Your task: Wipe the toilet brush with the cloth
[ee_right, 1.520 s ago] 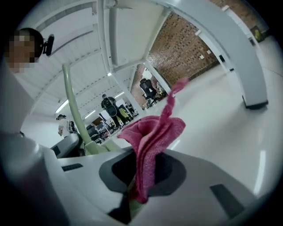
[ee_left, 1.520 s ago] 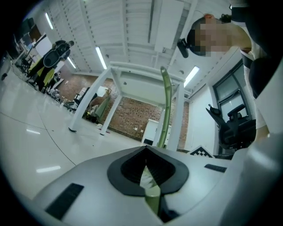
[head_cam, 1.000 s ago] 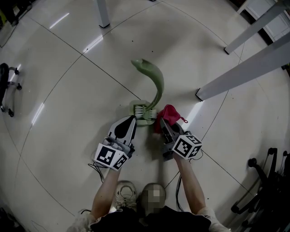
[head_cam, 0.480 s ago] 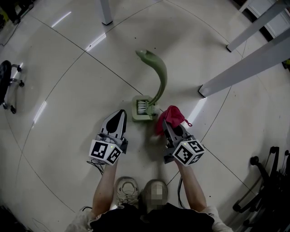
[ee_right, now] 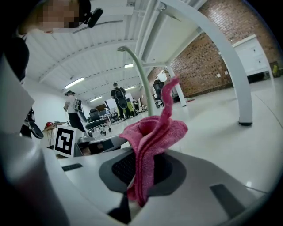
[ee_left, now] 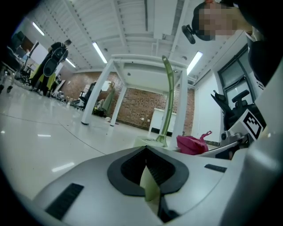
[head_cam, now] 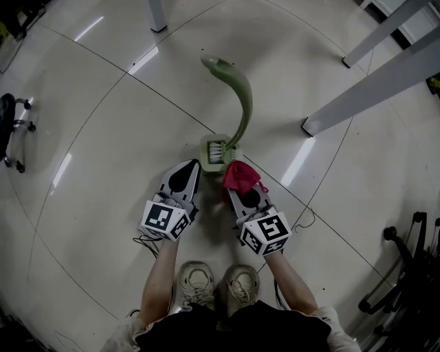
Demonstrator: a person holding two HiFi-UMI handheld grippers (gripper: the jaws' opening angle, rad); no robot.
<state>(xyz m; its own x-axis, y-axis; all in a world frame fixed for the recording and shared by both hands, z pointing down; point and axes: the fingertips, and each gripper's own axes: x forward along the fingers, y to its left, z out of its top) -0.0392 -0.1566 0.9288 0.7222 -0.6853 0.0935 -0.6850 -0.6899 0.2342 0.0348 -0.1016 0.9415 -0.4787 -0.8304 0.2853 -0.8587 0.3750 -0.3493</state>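
Note:
The green toilet brush (head_cam: pixel 242 103) stands on the floor in its square holder (head_cam: pixel 217 150), its curved handle arching up and away. My left gripper (head_cam: pixel 193 165) is shut just short of the holder's near left corner. In the left gripper view the left gripper (ee_left: pixel 148 172) shows a pale green sliver between its pads; I cannot tell what that is. My right gripper (head_cam: pixel 236 189) is shut on a pink cloth (head_cam: pixel 239 175), which hangs bunched by the holder's near right corner. The cloth (ee_right: pixel 152 134) sticks up from the right gripper (ee_right: pixel 141 176), with the brush handle (ee_right: pixel 139 75) behind it.
White table legs (head_cam: pixel 371 100) slant across the upper right and one more leg (head_cam: pixel 157 17) stands at the top. Chair bases sit at the left edge (head_cam: pixel 10 130) and lower right (head_cam: pixel 405 275). The person's shoes (head_cam: pixel 199 282) are just behind the grippers.
The right gripper has carried the cloth leftward, closer to the brush holder, rolling as it went. The left gripper drew back from the holder, then came up beside it again.

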